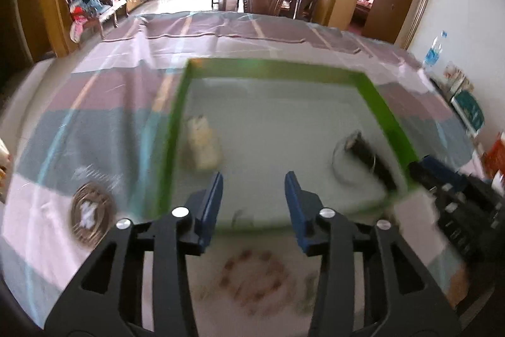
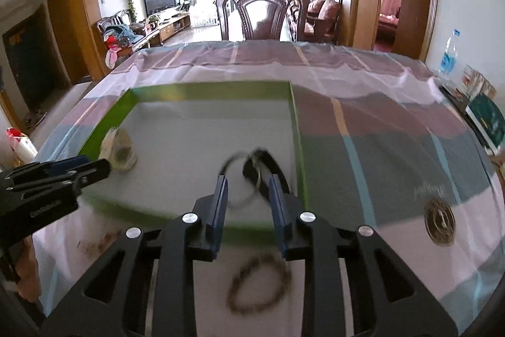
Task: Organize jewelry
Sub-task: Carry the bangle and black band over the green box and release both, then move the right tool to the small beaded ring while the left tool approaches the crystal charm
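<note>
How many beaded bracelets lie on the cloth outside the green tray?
2: a reddish beaded bracelet below the left gripper, a brown beaded bracelet below the right gripper. More may be hidden.

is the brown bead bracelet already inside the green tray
No, the brown bead bracelet lies on the tablecloth outside the near rim of the green tray, under the right gripper.

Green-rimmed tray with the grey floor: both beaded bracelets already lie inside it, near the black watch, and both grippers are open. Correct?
Not quite. The brown beaded bracelet and the reddish beaded bracelet lie on the cloth outside the green-rimmed tray, shown by each wrist view. The rest holds.
</note>
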Action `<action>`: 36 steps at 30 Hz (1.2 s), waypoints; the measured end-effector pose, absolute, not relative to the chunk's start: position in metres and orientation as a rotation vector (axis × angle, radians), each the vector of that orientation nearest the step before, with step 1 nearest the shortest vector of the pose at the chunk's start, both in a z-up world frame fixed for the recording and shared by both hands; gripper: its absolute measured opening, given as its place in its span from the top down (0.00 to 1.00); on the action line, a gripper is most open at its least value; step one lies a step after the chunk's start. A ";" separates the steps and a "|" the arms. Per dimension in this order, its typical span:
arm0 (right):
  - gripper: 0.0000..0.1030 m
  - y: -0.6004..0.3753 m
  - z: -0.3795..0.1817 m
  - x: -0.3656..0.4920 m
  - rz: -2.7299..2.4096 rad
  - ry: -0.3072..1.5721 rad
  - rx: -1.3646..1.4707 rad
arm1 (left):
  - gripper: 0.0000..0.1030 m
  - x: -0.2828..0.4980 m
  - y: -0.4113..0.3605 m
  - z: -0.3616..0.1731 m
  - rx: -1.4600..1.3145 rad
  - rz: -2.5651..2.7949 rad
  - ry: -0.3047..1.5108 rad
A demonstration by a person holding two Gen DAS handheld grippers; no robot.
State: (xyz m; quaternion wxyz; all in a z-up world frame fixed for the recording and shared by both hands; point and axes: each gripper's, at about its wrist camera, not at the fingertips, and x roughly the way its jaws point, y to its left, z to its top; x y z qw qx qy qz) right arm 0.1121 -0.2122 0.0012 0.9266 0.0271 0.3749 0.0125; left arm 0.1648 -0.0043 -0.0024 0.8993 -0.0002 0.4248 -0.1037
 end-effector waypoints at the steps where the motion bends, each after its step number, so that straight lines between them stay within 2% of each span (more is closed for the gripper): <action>1: 0.73 -0.215 0.000 0.098 0.038 0.780 0.050 | 0.58 0.154 0.001 -0.004 0.018 -0.198 0.878; 9: 0.73 -0.224 -0.044 0.037 0.073 0.908 0.083 | 0.58 0.089 0.032 -0.044 0.048 -0.178 0.940; 11: 0.73 -0.215 -0.052 0.028 0.112 0.928 0.082 | 0.54 0.082 0.034 -0.051 0.050 -0.188 0.955; 13: 0.73 -0.205 -0.057 0.022 0.145 0.945 0.066 | 0.44 0.078 0.034 -0.056 0.049 -0.187 0.960; 24: 0.72 -0.176 -0.072 0.016 0.150 0.991 -0.010 | 0.41 0.074 0.047 -0.066 0.025 -0.187 0.981; 27: 0.72 -0.179 -0.075 0.017 0.135 0.992 -0.012 | 0.43 0.079 0.047 -0.069 0.011 -0.200 0.988; 36: 0.72 -0.178 -0.076 0.015 0.130 0.981 -0.027 | 0.59 0.107 0.043 -0.076 -0.038 -0.245 0.992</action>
